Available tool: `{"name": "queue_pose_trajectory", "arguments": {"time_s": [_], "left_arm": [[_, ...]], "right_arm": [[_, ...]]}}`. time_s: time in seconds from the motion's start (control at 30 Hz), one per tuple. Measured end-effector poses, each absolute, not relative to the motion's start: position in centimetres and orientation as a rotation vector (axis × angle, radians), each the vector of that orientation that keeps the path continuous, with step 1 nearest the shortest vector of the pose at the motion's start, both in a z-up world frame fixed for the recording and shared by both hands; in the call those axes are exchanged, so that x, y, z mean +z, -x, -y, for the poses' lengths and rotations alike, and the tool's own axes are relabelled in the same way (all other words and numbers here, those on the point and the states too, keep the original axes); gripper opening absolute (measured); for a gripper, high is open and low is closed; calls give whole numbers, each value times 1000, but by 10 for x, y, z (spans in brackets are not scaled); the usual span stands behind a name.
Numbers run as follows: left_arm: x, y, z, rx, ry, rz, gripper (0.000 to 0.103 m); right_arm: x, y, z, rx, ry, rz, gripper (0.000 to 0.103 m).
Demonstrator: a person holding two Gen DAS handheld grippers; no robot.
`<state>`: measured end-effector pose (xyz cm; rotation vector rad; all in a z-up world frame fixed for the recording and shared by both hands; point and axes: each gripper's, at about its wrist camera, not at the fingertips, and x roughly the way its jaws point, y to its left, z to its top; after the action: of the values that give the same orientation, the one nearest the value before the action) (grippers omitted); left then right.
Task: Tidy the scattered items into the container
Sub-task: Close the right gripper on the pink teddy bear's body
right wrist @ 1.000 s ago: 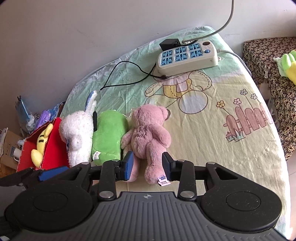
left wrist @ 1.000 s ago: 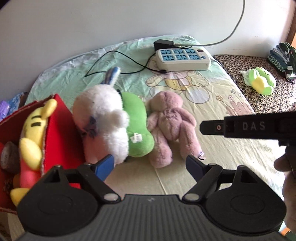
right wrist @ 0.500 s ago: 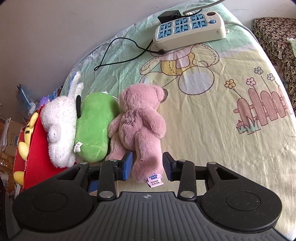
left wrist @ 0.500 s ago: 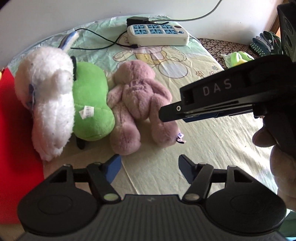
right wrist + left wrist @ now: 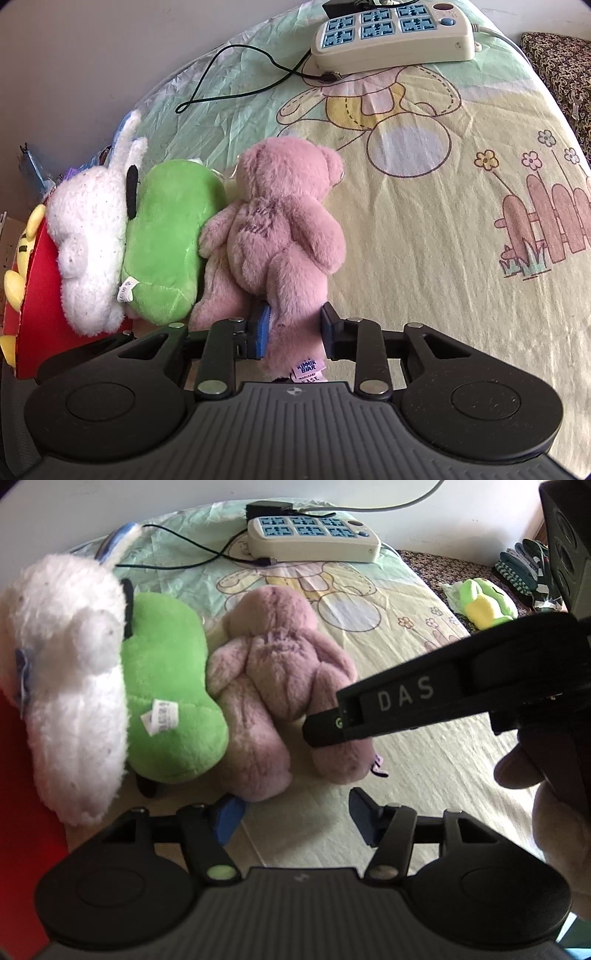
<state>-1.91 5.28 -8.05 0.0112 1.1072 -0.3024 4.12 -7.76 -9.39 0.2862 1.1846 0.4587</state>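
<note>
Blue-padded right gripper is closing on the pink plush bear's leg, left gripper narrowing on nothing, so bear, green plush and white plush remain outside the red container beside them, yellow toy already inside.

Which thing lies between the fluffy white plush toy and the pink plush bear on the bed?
A bright green plush toy lies between the fluffy white plush toy and the pink plush bear, pressed against both. The right wrist view shows it most clearly.
</note>
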Motion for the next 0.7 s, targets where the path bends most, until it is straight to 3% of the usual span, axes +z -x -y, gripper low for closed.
{"name": "queue_pose_trajectory", "arguments": {"time_s": [0.53,0.7], "left_arm": [[-54,55,-36,-526,-43,-1060,58],[-58,35,-41,-478,-9,-1071,57]], "right_arm": [[-87,11,127,405,-190,-1205,29],[-87,13,133,402,-238,-1211,36]]}}
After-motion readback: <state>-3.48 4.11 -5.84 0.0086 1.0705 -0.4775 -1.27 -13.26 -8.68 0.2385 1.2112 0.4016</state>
